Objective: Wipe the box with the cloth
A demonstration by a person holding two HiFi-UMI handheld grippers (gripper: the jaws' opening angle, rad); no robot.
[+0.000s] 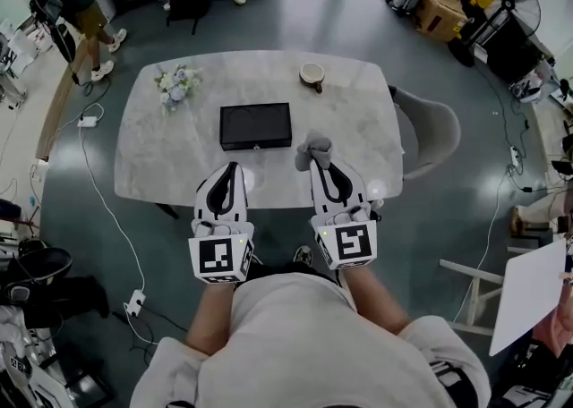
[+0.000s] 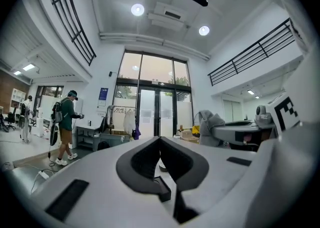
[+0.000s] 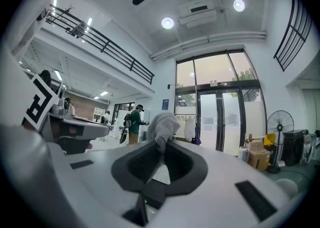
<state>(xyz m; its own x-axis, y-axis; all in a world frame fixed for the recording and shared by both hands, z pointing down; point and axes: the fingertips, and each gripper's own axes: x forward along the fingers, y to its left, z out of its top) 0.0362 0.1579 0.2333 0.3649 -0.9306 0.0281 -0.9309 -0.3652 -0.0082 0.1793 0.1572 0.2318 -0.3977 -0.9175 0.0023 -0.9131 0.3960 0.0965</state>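
Observation:
A flat black box (image 1: 255, 125) lies in the middle of the white marble table (image 1: 161, 156). My right gripper (image 1: 316, 162) is shut on a bunched grey cloth (image 1: 313, 148), held above the table's near edge just right of the box. In the right gripper view the cloth (image 3: 163, 126) sticks up from the closed jaws of the right gripper (image 3: 162, 145), which points level. My left gripper (image 1: 233, 167) hovers beside it, near the box's front left, its jaws shut with nothing between them (image 2: 160, 141). The left gripper view also shows the cloth (image 2: 210, 122) off to the right.
On the table stand a small flower bunch (image 1: 175, 84) at the far left and a cup (image 1: 312, 75) behind the box. A grey chair (image 1: 431, 133) stands at the table's right end. A person (image 1: 79, 5) walks at the far left; a fan (image 1: 508, 0) and cardboard boxes (image 1: 439, 5) stand at the far right.

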